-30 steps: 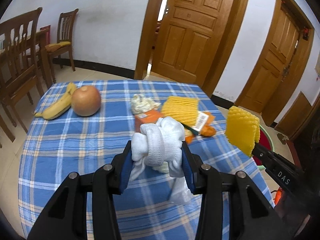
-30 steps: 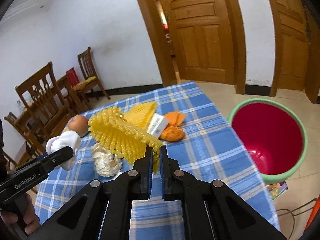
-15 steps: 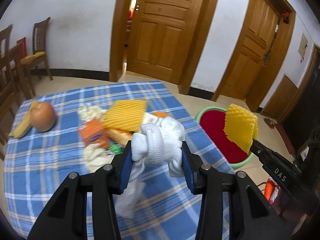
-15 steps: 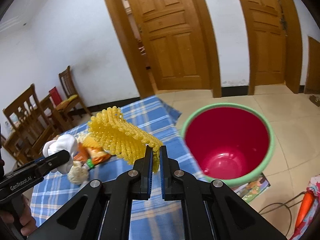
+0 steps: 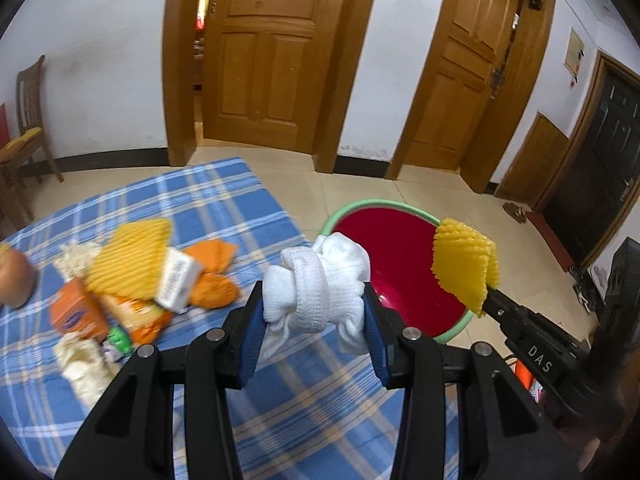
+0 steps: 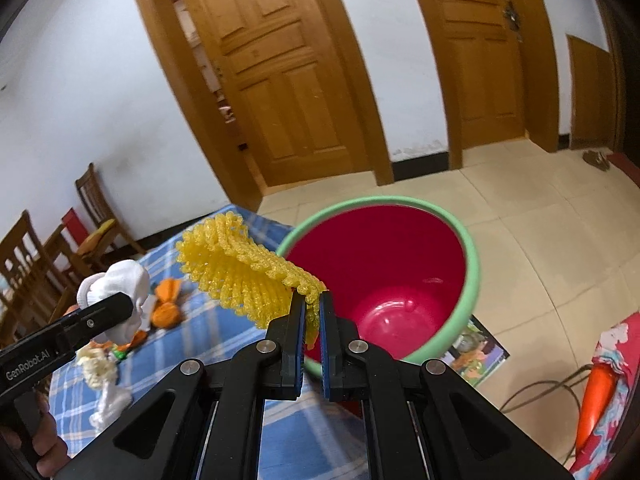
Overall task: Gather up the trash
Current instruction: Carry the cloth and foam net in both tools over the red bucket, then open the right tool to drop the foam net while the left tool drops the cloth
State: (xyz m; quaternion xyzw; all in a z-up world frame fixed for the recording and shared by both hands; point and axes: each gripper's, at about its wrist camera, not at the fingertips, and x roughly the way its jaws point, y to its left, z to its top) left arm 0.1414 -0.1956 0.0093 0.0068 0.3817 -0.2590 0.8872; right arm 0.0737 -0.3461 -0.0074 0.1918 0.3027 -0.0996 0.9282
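While both grippers carry their loads toward it, the red bin [image 6: 384,280], green-rimmed and standing on the tiled floor just beside the table's edge, serves as the landmark for everything below; its interior shows only bare red plastic, so by these views no trash has yet gone in.

Table with blue plaid cloth [image 5: 224,208]: lies beside the bin, on its left in both views, and bears the uncollected pile.

Left gripper [image 5: 314,308]: clenched on a white knitted bundle [image 5: 316,280] (a glove or sock, by its ribbed weave), the pads pressing its two sides. It hangs over the table's corner, just short of the bin's rim.

Right gripper [image 6: 310,312]: jaws pinched nearly together on one edge of a yellow foam fruit net [image 6: 240,268], which fans out up and to the left. The fingertips sit at the bin's near rim, the net mostly over the table side.

Remaining trash, well apart from the bin on the cloth: a second yellow foam net [image 5: 128,256], an orange carton [image 5: 76,312], a small white box [image 5: 176,276], orange peel [image 5: 212,288], a white crumpled wad [image 5: 84,360] and a small green scrap [image 5: 118,338].

Round fruit [image 5: 14,280]: farthest from the bin, at the frame's left edge; probably not trash.

Progress, as a judgement: early. Two items are lifted but neither released; the drop and several further pickups remain.
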